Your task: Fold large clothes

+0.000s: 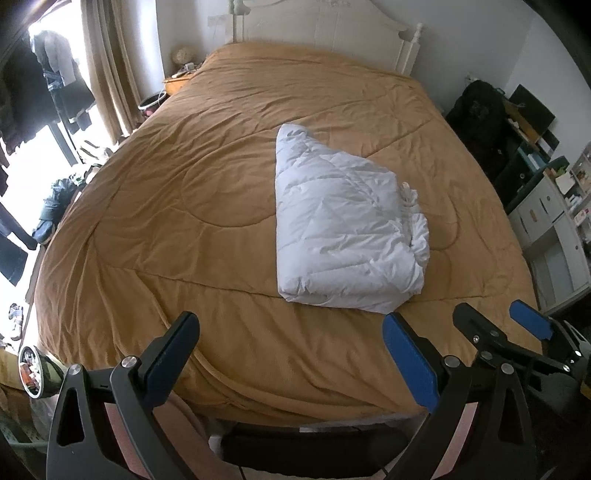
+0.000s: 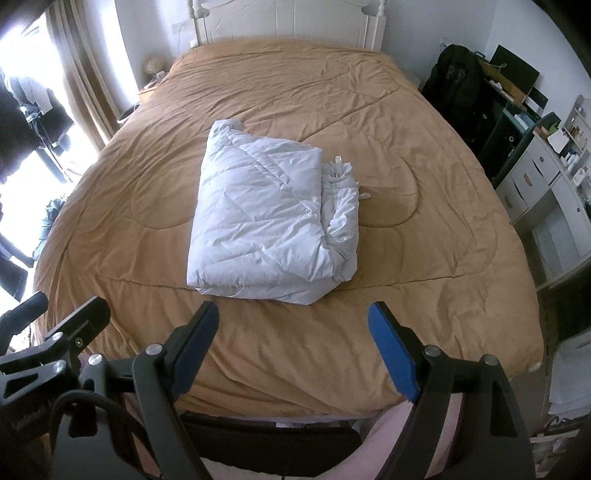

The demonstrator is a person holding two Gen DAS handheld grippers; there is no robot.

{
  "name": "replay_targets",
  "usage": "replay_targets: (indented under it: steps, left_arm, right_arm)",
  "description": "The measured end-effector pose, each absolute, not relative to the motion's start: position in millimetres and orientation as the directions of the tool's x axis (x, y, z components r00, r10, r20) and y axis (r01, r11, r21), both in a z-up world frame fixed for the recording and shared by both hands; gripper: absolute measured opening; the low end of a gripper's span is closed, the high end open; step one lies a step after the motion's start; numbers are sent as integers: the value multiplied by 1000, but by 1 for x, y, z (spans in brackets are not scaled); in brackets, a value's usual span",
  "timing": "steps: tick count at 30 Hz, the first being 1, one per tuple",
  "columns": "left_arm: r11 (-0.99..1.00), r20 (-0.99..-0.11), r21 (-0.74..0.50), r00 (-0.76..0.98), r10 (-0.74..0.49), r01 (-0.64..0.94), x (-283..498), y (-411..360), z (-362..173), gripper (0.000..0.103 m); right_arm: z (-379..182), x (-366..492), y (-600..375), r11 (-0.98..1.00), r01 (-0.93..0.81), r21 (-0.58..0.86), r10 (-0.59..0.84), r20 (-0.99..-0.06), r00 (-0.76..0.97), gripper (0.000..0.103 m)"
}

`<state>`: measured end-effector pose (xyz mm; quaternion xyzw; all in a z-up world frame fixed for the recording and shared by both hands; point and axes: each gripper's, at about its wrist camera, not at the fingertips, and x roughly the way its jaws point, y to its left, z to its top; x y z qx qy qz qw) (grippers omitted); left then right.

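Note:
A white quilted puffy garment lies folded into a thick rectangle on the tan bedspread, its bunched edge on the right. It also shows in the right wrist view, on the bedspread. My left gripper is open and empty above the bed's near edge, short of the garment. My right gripper is open and empty, also short of the garment's near edge. The right gripper shows at the right of the left wrist view.
A white headboard stands at the far end. A window with curtains and hanging clothes is on the left. A black bag and white drawers stand on the right. A bedside table sits far left.

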<state>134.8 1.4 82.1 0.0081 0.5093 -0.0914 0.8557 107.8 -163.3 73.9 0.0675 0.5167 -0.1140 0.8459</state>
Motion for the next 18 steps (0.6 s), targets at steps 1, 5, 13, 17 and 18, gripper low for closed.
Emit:
replay_targets:
  steps: [1, 5, 13, 17, 18]
  left_arm:
    - [983, -874, -76, 464, -146, 166, 134, 1, 82, 100]
    - [983, -875, -73, 461, -144, 170, 134, 2, 81, 100]
    - [982, -883, -76, 446, -147, 172, 133, 2, 77, 100]
    - [983, -886, -77, 440, -145, 169, 136, 1, 76, 100]
    - [982, -886, -76, 440, -146, 171, 136, 0, 76, 100]
  right_arm:
    - [74, 108, -163, 964, 265, -7, -127, -889, 439, 83]
    - [73, 107, -160, 964, 266, -9, -129, -890, 437, 83]
    - [72, 105, -159, 963, 270, -9, -129, -894, 430, 83]
    - [70, 105, -162, 961, 277, -14, -136, -895, 425, 83]
    - [70, 105, -162, 960, 279, -15, -138, -895, 425, 83]
